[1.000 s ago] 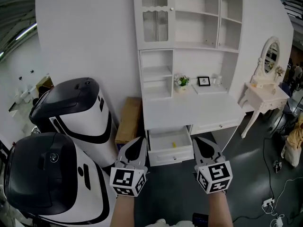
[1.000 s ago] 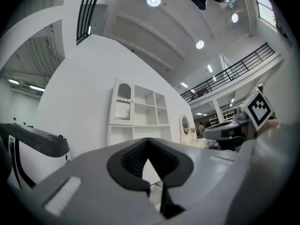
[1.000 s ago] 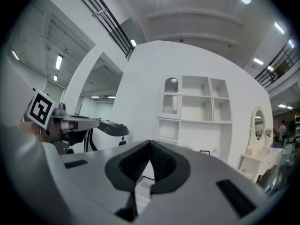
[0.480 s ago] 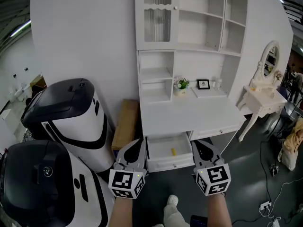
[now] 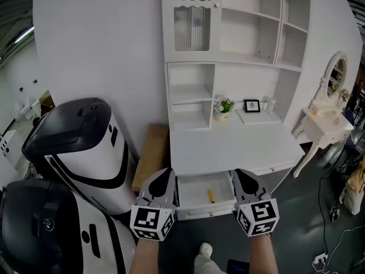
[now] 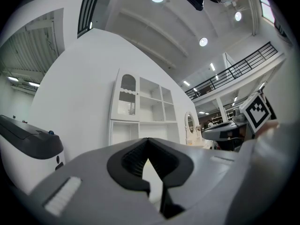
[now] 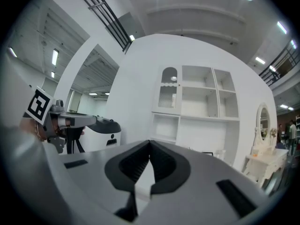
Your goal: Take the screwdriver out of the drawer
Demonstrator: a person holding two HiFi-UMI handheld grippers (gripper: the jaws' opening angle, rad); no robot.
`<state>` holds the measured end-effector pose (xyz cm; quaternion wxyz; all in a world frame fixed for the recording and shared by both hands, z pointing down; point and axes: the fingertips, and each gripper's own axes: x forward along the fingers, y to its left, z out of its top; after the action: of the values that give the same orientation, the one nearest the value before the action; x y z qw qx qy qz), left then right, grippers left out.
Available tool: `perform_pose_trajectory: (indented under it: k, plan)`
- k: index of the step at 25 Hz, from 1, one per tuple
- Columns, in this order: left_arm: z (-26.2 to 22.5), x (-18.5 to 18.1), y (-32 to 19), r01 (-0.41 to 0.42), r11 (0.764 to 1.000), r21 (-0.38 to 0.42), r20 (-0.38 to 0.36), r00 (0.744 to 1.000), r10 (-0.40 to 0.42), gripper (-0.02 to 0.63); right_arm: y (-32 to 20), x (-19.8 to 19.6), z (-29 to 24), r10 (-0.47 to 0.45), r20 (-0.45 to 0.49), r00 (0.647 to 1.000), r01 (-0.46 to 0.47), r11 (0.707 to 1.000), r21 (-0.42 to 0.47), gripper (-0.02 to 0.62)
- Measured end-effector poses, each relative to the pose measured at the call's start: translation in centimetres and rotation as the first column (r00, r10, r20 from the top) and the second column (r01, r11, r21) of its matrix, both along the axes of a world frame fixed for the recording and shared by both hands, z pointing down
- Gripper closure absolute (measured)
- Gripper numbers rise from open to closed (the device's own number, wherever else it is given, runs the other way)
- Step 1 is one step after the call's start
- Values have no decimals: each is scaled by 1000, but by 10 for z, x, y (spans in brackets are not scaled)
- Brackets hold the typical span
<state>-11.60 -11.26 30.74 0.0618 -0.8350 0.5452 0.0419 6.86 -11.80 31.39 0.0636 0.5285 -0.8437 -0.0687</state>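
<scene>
A white desk (image 5: 234, 144) with a hutch stands ahead, and its left drawer (image 5: 204, 209) is pulled open. In the drawer lies a small yellow screwdriver (image 5: 210, 196). My left gripper (image 5: 169, 172) hovers just left of the drawer's front, shut and empty. To the drawer's right hangs my right gripper (image 5: 237, 173), also shut and empty. In the left gripper view the left gripper (image 6: 148, 140) has its jaw tips together, pointing at the hutch (image 6: 140, 111). The right gripper (image 7: 150, 143) in its own view is shut too, facing the hutch (image 7: 197, 107). Neither gripper view shows the screwdriver.
Two large white-and-black machines (image 5: 85, 136) (image 5: 45, 227) stand at the left. A flat cardboard box (image 5: 151, 150) leans between them and the desk. A white vanity with an oval mirror (image 5: 328, 116) is at the right, with cables (image 5: 333, 256) on the dark floor. A shoe (image 5: 204, 249) shows below.
Both grippers have moved forward toward the desk, still side by side and shut. The open drawer now lies right between their tips.
</scene>
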Motion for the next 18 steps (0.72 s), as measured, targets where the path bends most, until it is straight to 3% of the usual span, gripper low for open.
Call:
perform_pose_trajectory:
  k: [11, 14, 18]
  plan:
    - [-6, 24, -108, 50, 999, -18, 23, 999, -49, 604, -114, 22, -9, -67, 78, 995, 68, 998, -10, 574]
    - [-6, 28, -132, 67, 998, -21, 22, 998, -67, 604, -142, 23, -7, -93, 81, 992, 95, 995, -24, 409]
    - [-3, 32, -154, 86, 996, -28, 21, 996, -86, 603, -170, 29, -4, -91, 111, 990, 97, 994, -50, 359]
